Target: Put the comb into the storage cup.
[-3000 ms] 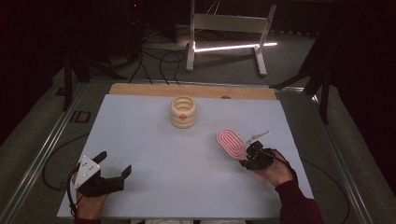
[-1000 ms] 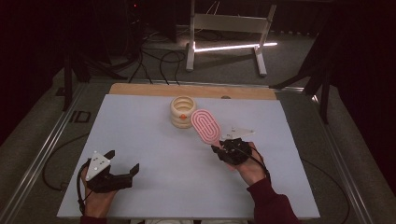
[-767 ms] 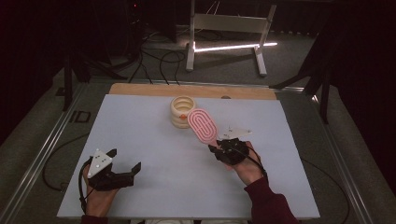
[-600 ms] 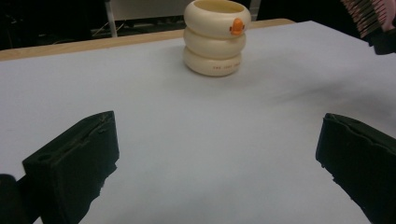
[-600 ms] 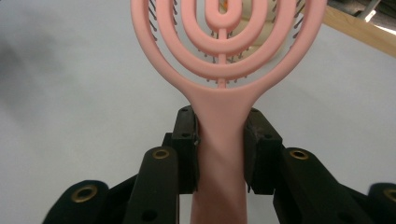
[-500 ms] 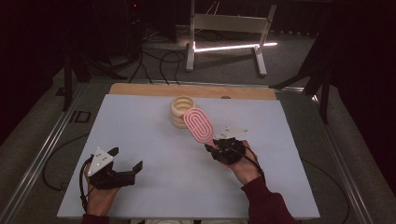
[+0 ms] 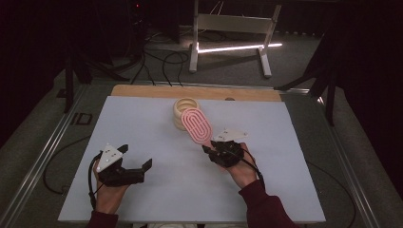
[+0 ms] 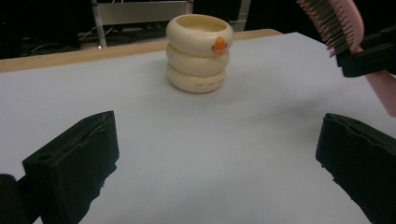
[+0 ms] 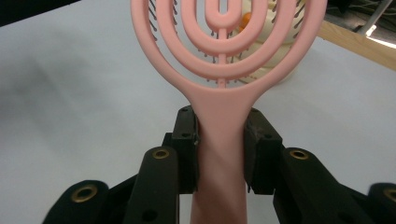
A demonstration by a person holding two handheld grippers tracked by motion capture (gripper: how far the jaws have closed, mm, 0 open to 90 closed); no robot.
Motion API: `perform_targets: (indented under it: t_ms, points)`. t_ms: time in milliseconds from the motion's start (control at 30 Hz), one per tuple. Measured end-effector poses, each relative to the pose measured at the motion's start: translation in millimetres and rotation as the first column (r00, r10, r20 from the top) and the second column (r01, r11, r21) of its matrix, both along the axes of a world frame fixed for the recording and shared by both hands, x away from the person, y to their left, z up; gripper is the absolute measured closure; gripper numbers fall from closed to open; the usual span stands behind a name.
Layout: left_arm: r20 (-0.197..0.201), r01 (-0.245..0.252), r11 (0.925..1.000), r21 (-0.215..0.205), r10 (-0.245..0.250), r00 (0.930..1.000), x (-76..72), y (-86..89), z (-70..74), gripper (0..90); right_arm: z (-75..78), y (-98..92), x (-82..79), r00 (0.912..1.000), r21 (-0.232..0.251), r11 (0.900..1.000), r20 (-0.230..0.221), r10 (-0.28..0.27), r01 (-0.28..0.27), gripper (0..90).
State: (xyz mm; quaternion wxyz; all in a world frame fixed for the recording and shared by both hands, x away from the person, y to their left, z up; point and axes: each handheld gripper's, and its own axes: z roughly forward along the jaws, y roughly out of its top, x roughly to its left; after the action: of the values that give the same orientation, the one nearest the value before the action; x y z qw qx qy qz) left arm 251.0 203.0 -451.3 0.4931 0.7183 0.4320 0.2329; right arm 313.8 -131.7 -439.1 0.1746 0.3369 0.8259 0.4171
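A pink vented hairbrush (image 7: 196, 125) (image 9: 223, 51) is held by its handle in my right gripper (image 7: 212, 149) (image 9: 220, 135), whose jaws press on both sides of the handle. The brush head is raised just in front of a cream ribbed holder (image 7: 183, 108) (image 8: 199, 45) that bears an orange mark. From the left gripper view the brush bristles (image 8: 332, 21) show at the top right. My left gripper (image 7: 138, 159) (image 8: 219, 154) hovers low at the front left of the white table (image 7: 142, 123), jaws wide apart and empty, pointing toward the holder.
A wooden strip (image 7: 142, 90) runs along the table's far edge. Behind it stand a white metal frame (image 7: 228, 28) with a lit bar and several cables on the floor. Metal rails (image 7: 38, 161) flank the table.
My right gripper has carried the brush leftward, from the right side of the table to just in front of the holder. My left gripper has drifted slightly right and up.
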Motion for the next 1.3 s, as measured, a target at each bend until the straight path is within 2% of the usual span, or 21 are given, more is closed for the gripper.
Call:
perform_targets:
  t_ms: [100,267,567,1000,1133,1167,1200,1300]
  points:
    - [0.001,0.011,0.9999,-0.003,-0.011,0.9999,3.0,-5.3,3.3,0.2,-0.3,3.4,0.0,1.0,0.002,1.0,0.004,0.004,-0.004,69.9]
    - [0.009,0.023,0.9993,-0.031,-0.023,0.9997,8.2,-12.0,8.2,0.2,-1.2,8.9,-0.6,1.0,0.019,1.0,0.004,0.001,-0.001,69.9]
    - [0.019,0.037,0.9985,-0.042,-0.036,0.9992,15.5,-23.5,14.7,0.2,-2.1,19.7,-1.5,0.9998,0.026,1.0,0.015,0.014,-0.015,69.9]
    - [0.006,0.068,0.9949,-0.074,-0.067,0.9977,26.8,-40.1,19.2,0.2,-3.2,29.8,-3.1,0.9994,0.048,0.998,0.023,0.026,-0.027,69.9]
    - [0.006,0.068,0.9949,-0.074,-0.067,0.9977,26.8,-40.1,19.2,0.2,-3.3,30.2,-3.2,0.9993,0.048,0.998,0.025,0.029,-0.03,69.9]
    - [-0.004,0.07,0.9943,-0.08,-0.071,0.9975,32.1,-48.7,21.6,0.2,-3.3,30.2,-3.2,0.9993,0.048,0.998,0.025,0.029,-0.03,69.9]
    - [-0.004,0.071,0.9946,-0.076,-0.071,0.9974,33.1,-50.6,22.2,0.2,-3.8,34.1,-3.7,0.9991,0.062,0.998,0.028,0.031,-0.033,69.9]
    - [-0.008,0.08,0.9937,-0.079,-0.081,0.9967,34.7,-55.4,23.5,0.2,-4.2,36.3,-4.5,0.9991,0.066,0.997,0.028,0.032,-0.034,69.9]
